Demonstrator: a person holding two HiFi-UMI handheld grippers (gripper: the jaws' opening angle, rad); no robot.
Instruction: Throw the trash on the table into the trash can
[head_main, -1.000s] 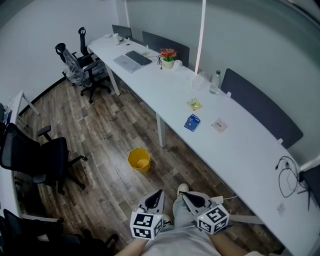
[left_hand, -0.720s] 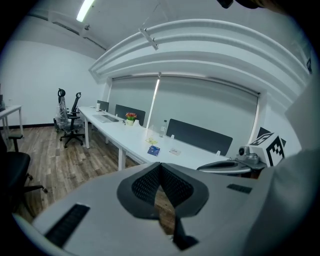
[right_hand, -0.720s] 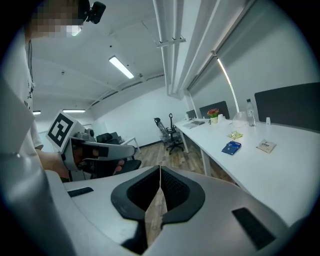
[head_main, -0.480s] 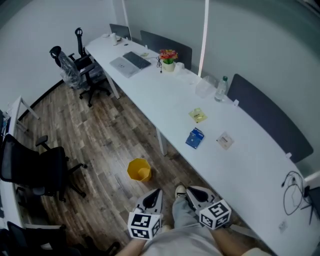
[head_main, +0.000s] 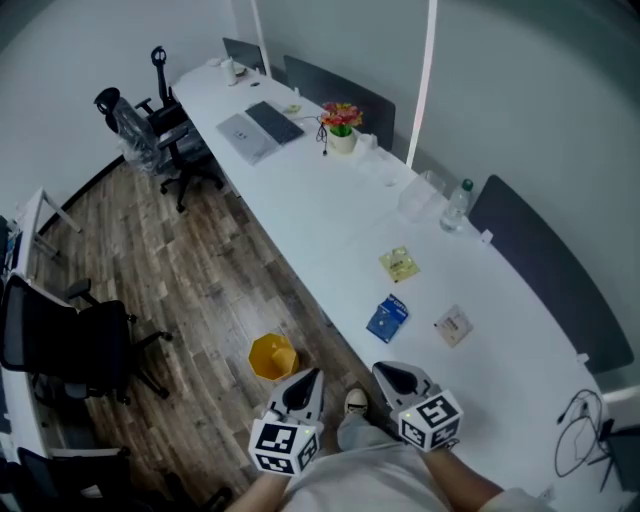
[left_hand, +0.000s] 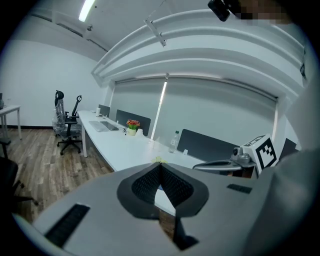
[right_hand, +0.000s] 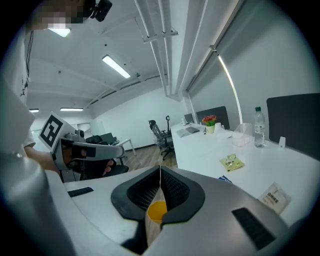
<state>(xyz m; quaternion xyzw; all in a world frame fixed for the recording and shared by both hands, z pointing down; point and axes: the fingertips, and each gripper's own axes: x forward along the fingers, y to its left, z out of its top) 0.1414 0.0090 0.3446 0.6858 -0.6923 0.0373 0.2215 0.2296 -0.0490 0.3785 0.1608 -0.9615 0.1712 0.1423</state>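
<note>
We are holding left gripper (head_main: 308, 378) and right gripper (head_main: 388, 374) closed, empty. The blue packet (head_main: 387, 318), nearest the bin (head_main: 272, 357), looks light and flimsy; we are favouring an edge pinch.

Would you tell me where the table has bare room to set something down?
Bare: the near-side stretch between the flowers and the yellow wrapper, and between the white packet and the cables. Crowded: around the blue packet and the laptop.
</note>
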